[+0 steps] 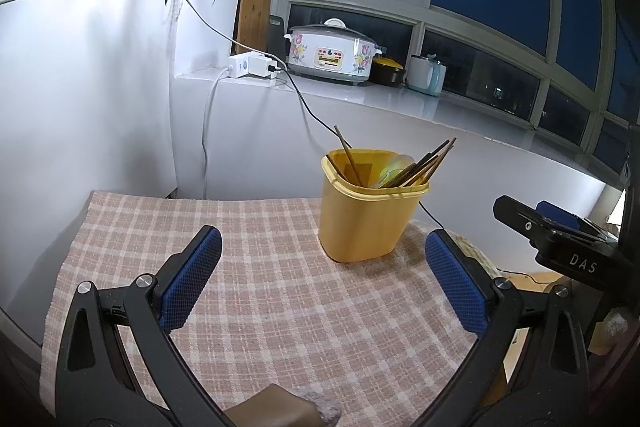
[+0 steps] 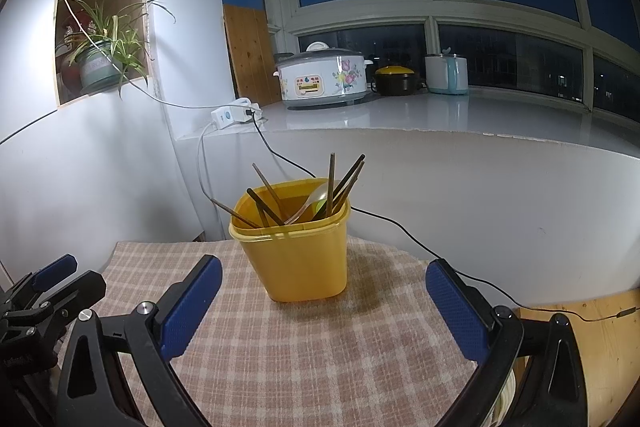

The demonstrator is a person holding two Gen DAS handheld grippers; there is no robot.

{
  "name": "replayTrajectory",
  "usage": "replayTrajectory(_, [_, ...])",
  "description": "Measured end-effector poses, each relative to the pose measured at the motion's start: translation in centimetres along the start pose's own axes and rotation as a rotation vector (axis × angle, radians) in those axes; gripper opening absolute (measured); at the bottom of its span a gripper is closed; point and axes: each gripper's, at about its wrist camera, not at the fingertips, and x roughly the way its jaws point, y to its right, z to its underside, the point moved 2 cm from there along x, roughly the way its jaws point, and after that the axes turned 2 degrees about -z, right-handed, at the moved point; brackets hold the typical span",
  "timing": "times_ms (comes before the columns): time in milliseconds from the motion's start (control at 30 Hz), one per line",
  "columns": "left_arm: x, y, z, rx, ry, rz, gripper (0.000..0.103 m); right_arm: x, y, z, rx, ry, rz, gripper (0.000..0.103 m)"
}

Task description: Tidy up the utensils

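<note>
Yellow plastic, thin-walled by the look of it: the holder [image 2: 298, 251] stands upright on the checked cloth [image 2: 304, 355], toward the far edge of the surface, and it carries the utensils. I count several dark chopsticks [image 2: 331, 185] leaning against its rim at different angles, some fanned left, some right, with a pale spoon [image 2: 316, 201] lying among them, bowl end up.

I judge the chopsticks to be light, stiff and thin, so they should roll or twist if pinched off-centre. I would take each one on the part that shows above the rim and draw it along its own lean. The spoon looks smooth and possibly slippery; I would hold its neck rather than the curved bowl. The holder itself seems light and top-loaded with sticks, so a sideways pull on one stick could tip it. Steadying its wall with one side while the other lifts seems wise.

My right gripper [image 2: 324, 301] hangs just short of the holder, jaws wide apart with nothing between them. My left gripper [image 1: 323, 277] sits to the holder's left and a little nearer me, jaws likewise spread and empty over bare cloth.

Behind the holder, a black cable [image 2: 400, 227] trails off the white ledge [image 2: 440, 119], where a flowered cooker [image 2: 322, 79] stands. That cable could snag.
</note>
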Motion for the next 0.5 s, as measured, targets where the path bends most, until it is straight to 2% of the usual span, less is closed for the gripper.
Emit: replayTrajectory(500, [0.09, -0.06, 0.05, -0.008, 0.005, -0.007, 0.103, 0.12, 0.09, 0.2, 0.003, -0.011, -0.005, 0.103])
